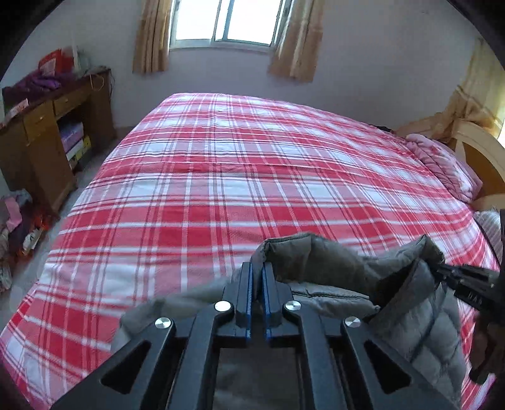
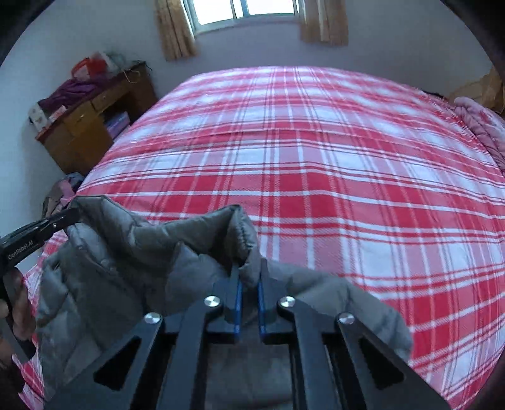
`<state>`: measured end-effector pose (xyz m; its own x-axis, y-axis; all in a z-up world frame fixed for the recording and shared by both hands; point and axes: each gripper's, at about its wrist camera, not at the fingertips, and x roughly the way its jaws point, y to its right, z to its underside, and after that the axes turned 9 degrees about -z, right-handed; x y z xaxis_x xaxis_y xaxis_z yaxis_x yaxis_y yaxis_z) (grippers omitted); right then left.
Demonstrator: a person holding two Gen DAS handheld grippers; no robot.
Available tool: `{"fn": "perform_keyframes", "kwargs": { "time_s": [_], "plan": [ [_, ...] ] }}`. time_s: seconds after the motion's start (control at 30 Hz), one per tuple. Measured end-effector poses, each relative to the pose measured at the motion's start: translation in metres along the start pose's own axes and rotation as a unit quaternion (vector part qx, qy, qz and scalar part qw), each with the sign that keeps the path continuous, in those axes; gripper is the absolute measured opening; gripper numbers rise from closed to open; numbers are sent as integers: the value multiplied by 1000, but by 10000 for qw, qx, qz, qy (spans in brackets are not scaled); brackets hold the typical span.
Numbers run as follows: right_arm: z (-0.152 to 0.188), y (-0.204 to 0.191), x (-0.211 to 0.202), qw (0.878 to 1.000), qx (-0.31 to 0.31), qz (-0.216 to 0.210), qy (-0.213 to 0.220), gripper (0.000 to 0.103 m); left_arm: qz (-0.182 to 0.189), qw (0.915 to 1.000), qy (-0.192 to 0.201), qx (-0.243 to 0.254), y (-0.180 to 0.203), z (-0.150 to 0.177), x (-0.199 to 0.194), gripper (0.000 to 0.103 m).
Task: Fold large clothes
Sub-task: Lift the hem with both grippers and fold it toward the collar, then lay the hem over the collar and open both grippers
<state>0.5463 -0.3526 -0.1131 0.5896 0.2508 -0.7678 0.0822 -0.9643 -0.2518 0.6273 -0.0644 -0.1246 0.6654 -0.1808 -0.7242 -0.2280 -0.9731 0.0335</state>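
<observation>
While both grippers hang over the near edge of the bed point(image 1: 221, 176), the grey padded jacket point(image 1: 318, 268) is bunched up between them, lifted at its top edge and not yet laid flat. The left gripper point(image 1: 258, 268) has its jaws pinched narrow on a fold of the jacket's rim, and the right gripper point(image 2: 248, 277) is clamped the same way on another part of that rim, cloth plainly caught between its blue pads. Each tool shows at the side of the other's view, so they are near one another with the jacket slung across. As I judge it, the task is at its very start: the garment is gripped at two points but no fold is made, no sleeve tucked, and the body of it sags in a heap below the tools. What remains is nearly everything: spreading it on the plaid cover, bringing the sides in, and doubling it over. Beyond, a desk point(image 1: 47, 132) stands by the wall under the window point(image 1: 227, 22).
</observation>
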Motion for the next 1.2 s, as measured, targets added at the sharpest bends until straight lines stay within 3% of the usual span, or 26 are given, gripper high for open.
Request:
{"fn": "perform_keyframes", "kwargs": {
  "time_s": [0.23, 0.47, 0.7, 0.8, 0.87, 0.9, 0.93, 1.0, 1.07, 1.13, 1.2],
  "plan": [
    [46, -8, -21, 9992, -380, 23, 154, 8, -231, 9997, -39, 114, 5, 49, 0, 3],
    [78, 11, 11, 9991, -235, 341, -113, 7, -549, 9969, -521, 198, 6, 88, 38, 2],
    [82, 17, 13, 9989, -215, 400, -113, 8, -708, 9968, -354, 109, 2, 78, 8, 2],
    [83, 18, -1, 9992, -216, 340, -27, 29, -856, 9963, 10, 62, -5, 68, -24, 3],
    [84, 19, -12, 9989, -264, 382, 52, 48, -997, 9946, 284, -36, -11, 58, -40, 5],
    [84, 20, -18, 9988, -273, 390, 73, 51, -1078, 9935, 349, -84, -13, 52, -43, 18],
    [83, 20, -25, 9987, -265, 414, 116, 52, -1161, 9923, 394, -171, -15, 45, -45, 52],
    [81, 21, -34, 9983, -213, 519, 173, 52, -1363, 9873, 708, -400, -16, 32, -49, 92],
    [76, 21, -50, 9980, -36, 534, 346, 52, -1431, 9826, 1042, -567, -12, 23, -50, 93],
    [69, 16, -61, 9968, 75, 573, 551, 52, -1294, 9862, 912, -485, -2, 10, -35, 93],
    [57, 8, -67, 9958, 115, 471, 782, 52, -1648, 9825, 806, -339, 9, -1, -17, 93]
  ]
}}
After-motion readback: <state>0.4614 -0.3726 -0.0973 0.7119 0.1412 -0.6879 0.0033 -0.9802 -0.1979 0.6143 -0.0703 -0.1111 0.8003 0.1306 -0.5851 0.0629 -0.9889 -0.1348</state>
